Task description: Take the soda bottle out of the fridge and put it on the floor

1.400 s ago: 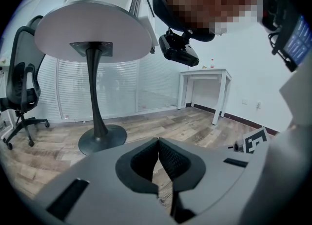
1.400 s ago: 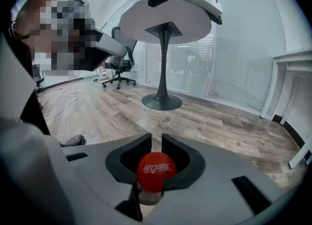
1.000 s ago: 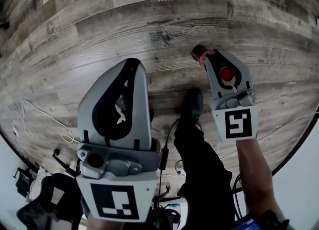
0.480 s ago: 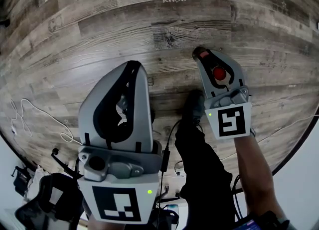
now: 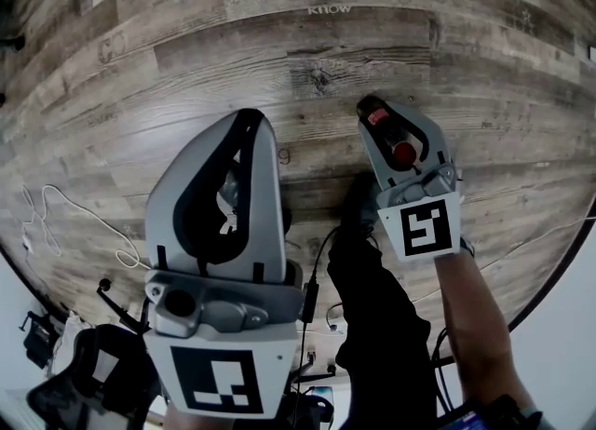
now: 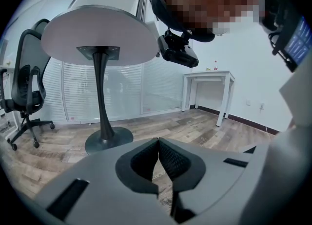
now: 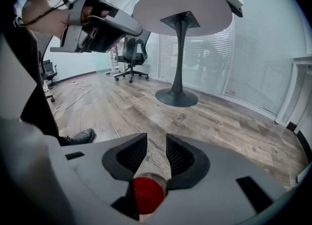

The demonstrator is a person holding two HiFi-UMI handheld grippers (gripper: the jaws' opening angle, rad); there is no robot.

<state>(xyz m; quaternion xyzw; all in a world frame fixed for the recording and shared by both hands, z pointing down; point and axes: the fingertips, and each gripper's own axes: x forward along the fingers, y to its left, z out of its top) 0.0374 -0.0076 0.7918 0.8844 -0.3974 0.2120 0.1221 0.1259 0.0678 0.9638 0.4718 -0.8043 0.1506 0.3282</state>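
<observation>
Soda bottle (image 5: 373,114) sits low over the wood-look floor (image 5: 214,56), between the jaws of the right gripper (image 7: 156,146) — red cap (image 7: 147,193) back at the root of the gap, dark body with a red label pointing away from the person. Whether the base touches the floor can't be told. Those jaws have just been opening and stand spread, pads apparently clear of the neck. Left gripper (image 6: 158,142) is pressed together on nothing.

Probably smooth stiff plastic, slick on the body, tall and narrow so tippy; weight depends on fill, not readable. Best hold is the neck under the cap, where the collar stops slipping.

Floor is flat hard planks — fine for standing it. Room: pedestal table (image 7: 181,9), office chair (image 7: 130,53), loose cable (image 5: 56,219), shoe (image 7: 80,136) close by.
</observation>
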